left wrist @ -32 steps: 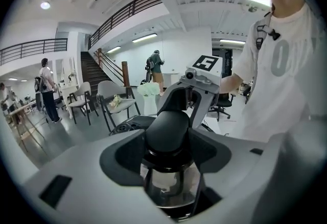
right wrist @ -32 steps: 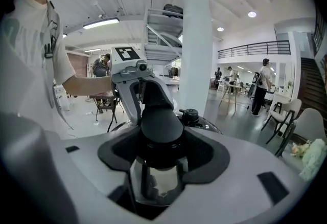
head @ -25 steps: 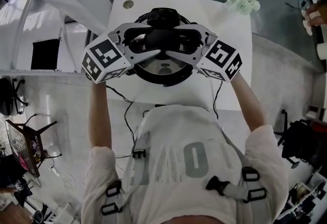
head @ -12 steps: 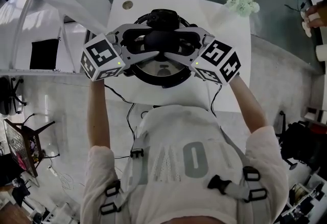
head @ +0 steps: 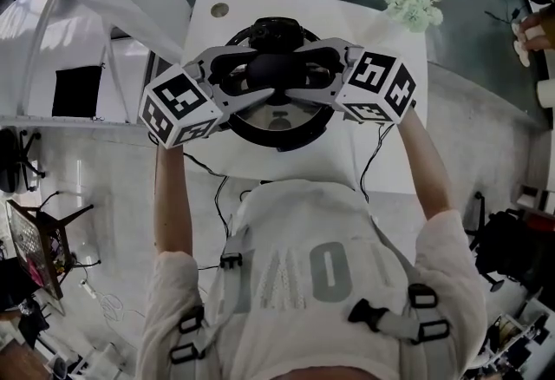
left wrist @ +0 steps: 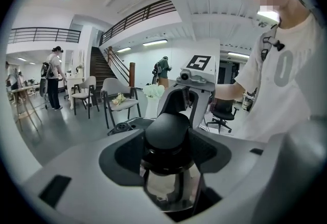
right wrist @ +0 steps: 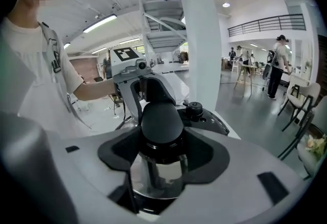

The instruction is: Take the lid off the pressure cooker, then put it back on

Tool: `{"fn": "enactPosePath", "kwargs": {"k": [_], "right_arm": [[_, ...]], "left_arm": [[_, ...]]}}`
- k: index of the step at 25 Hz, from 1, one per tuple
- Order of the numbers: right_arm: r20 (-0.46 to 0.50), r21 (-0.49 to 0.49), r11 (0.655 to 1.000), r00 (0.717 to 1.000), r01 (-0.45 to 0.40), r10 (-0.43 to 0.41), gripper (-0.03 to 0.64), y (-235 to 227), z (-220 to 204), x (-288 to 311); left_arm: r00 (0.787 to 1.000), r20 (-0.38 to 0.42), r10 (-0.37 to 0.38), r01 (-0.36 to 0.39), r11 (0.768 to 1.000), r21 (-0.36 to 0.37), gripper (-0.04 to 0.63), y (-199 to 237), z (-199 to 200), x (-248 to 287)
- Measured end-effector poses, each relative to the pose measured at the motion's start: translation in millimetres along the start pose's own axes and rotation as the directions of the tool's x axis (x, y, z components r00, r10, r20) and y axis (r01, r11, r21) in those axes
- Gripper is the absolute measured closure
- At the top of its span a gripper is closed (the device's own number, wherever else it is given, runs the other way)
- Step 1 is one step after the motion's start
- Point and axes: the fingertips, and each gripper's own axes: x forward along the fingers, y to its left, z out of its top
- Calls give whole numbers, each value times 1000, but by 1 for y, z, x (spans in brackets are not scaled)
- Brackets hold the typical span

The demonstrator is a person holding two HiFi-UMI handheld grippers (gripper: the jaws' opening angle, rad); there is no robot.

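Observation:
The pressure cooker [head: 251,131] stands on a white table [head: 386,157], its steel lid [head: 279,120] topped by a black knob [head: 273,68]. My left gripper [head: 263,72] comes in from the left and my right gripper [head: 290,71] from the right. Both have their jaws closed round that knob from opposite sides. In the left gripper view the knob [left wrist: 167,133] sits gripped between the dark pads [left wrist: 122,154], with the right gripper [left wrist: 186,96] facing behind it. The right gripper view shows the knob [right wrist: 161,120] above the shiny lid [right wrist: 153,179]. Whether the lid is raised off the pot is unclear.
The cooker's black handle with its valve [right wrist: 198,111] points away from the person. A white flower bunch [head: 414,2] sits at the table's far right corner and a round hole [head: 218,10] at the far left. Cables [head: 215,187] hang at the near edge. Chairs [left wrist: 118,99] stand beyond.
The right gripper's marker cube has tipped and sits slightly higher in the head view. Both grippers stay closed round the knob in the same place.

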Motion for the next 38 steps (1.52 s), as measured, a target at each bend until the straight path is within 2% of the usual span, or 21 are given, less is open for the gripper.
{"fn": "enactPosePath", "kwargs": {"k": [3, 8, 11, 13, 16, 20, 24, 28, 32, 34, 36, 38], "right_arm": [[-20, -28, 998, 998, -60, 60, 353, -2, 1, 0], [46, -57, 979, 979, -198, 200, 350, -3, 0, -1], [-9, -71, 957, 959, -282, 282, 344, -2, 0, -1], [-70, -79, 950, 952, -303, 298, 342, -2, -2, -1], [-118, -121, 957, 961, -266, 252, 337, -9, -3, -3], [-114, -166, 970, 981, -176, 159, 327, -13, -2, -5], [-107, -181, 973, 986, -144, 126, 330, -12, 1, -4], [-76, -177, 976, 991, -125, 113, 350, -10, 0, -6], [-66, -201, 978, 997, -56, 43, 360, -8, 4, -11], [-16, -211, 977, 1000, -9, 6, 362, -9, 14, -22], [88, -195, 979, 995, 58, -41, 364, -11, 34, -41], [197, -161, 973, 971, 165, -132, 380, -18, 53, -60]], "left_arm": [[999, 28, 43, -43, 999, -16, 328, 1, 1, -1], [995, 60, 81, -75, 992, -97, 337, -1, 2, -3], [990, 45, 131, -127, 989, -81, 339, -2, 3, -3], [987, 34, 156, -153, 985, -74, 339, -3, 2, -2], [986, 14, 168, -166, 983, -71, 346, -6, -2, -4], [981, 9, 193, -192, 979, -72, 353, -9, -4, -8], [979, -7, 202, -202, 977, -62, 353, -7, -4, -10], [980, 12, 197, -196, 978, -68, 353, -7, -4, -9], [975, 41, 219, -216, 974, -71, 335, -4, -5, -14], [965, 52, 258, -254, 964, -77, 305, -1, -3, -22], [949, 85, 303, -296, 952, -81, 301, 0, 6, -34], [913, 163, 373, -360, 927, -101, 302, 7, 26, -54]]}}
